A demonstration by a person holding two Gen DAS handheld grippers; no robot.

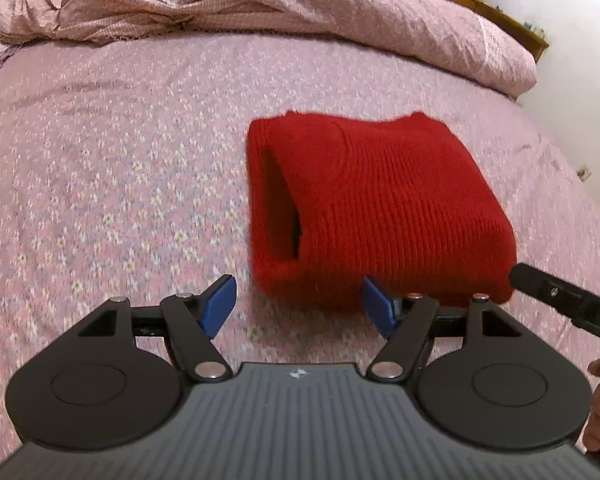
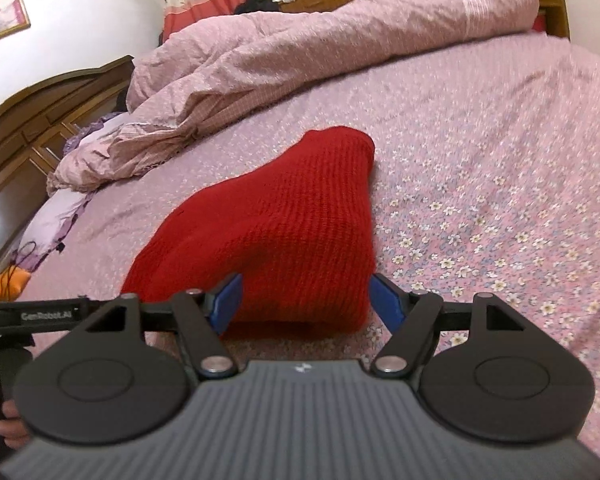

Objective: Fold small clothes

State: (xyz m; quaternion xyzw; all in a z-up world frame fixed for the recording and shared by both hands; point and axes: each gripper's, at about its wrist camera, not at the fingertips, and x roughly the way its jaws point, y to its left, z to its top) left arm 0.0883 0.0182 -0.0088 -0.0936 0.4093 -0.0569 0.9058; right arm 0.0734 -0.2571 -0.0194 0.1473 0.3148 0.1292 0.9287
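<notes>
Red knit garment [image 1: 380, 208] lay folded mid-bed [image 1: 100, 160], near edge hidden behind both wide-spread grippers: left [image 1: 298, 306], right [image 2: 306, 302]

Both rigs look the same: the left gripper [image 1: 298, 306] and right gripper [image 2: 306, 302] have blue fingertip pads [image 1: 219, 305] on black linkage arms with shiny silver pivot pins, two round black discs, and a ribbed grey body with a tiny white logo. White "GenRobot.AI" lettering sits on a black bar [image 2: 46, 315], and bare fingers [image 2: 10, 420] peek in at the edge
</notes>
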